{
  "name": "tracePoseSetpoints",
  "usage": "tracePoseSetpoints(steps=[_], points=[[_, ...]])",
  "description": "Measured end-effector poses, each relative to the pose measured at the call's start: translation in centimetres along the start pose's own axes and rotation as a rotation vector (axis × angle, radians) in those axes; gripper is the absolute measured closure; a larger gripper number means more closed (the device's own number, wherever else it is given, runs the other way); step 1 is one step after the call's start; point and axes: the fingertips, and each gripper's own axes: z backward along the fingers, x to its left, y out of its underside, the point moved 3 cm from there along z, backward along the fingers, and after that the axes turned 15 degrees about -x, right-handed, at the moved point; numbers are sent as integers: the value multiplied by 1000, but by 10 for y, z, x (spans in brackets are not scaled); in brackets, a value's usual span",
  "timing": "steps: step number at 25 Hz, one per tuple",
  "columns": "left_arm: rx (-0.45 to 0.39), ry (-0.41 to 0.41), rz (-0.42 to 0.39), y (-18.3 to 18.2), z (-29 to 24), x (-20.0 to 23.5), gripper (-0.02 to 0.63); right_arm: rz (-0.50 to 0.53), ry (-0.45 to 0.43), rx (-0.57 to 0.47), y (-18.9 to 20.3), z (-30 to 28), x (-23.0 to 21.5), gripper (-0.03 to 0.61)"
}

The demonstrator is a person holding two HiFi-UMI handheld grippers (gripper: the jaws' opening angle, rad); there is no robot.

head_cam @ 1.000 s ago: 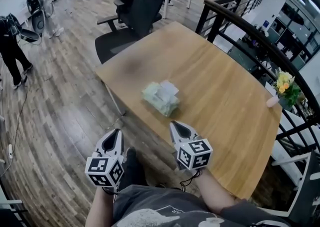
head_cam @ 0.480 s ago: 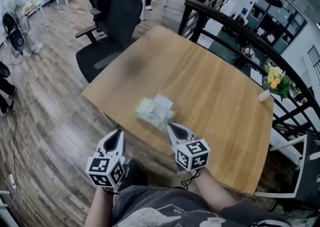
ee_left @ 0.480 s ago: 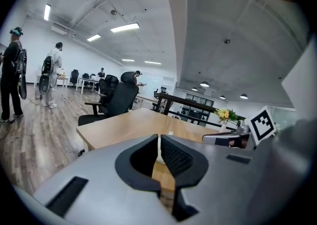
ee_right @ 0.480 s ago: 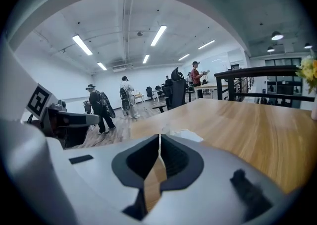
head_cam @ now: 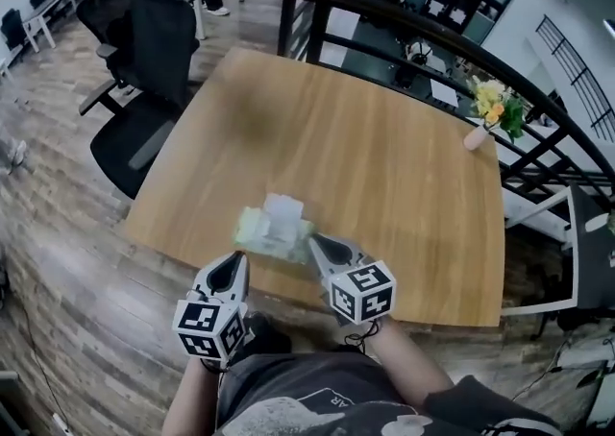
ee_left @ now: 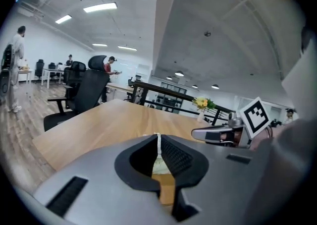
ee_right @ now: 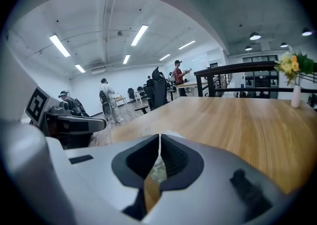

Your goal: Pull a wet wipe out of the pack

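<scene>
Left gripper (head_cam: 233, 261) hovers just short of the wet wipe pack (head_cam: 273, 230), off its left corner, jaws pressed together on nothing. Right gripper (head_cam: 313, 242), just beside the pack's right end, is closed and empty too. The pack lies on the table (head_cam: 384, 156) with a white wipe (head_cam: 283, 208) poking from its top. Far beyond the pack stands a flower vase (head_cam: 483, 112)

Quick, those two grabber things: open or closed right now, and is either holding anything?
Left gripper: fingers closed, holding nothing.
Right gripper: fingers closed, holding nothing.
</scene>
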Motion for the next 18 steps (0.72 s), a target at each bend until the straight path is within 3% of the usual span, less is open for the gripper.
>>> tracePoseSetpoints(steps=[4,10,14,18], points=[[47,125,-49,1,-23,-3,584,-17,71,-3,1,-3,-6,551],[106,264,-22,14,-43,-5,583,-14,142,-12,3,-13,-4,551],[142,309,-33,22,-54,-2,572,-29,195,-18,5,-13,-7,551],[166,341,-49,25,-65,1,517,-40,245,-14,9,-8,-13,552]])
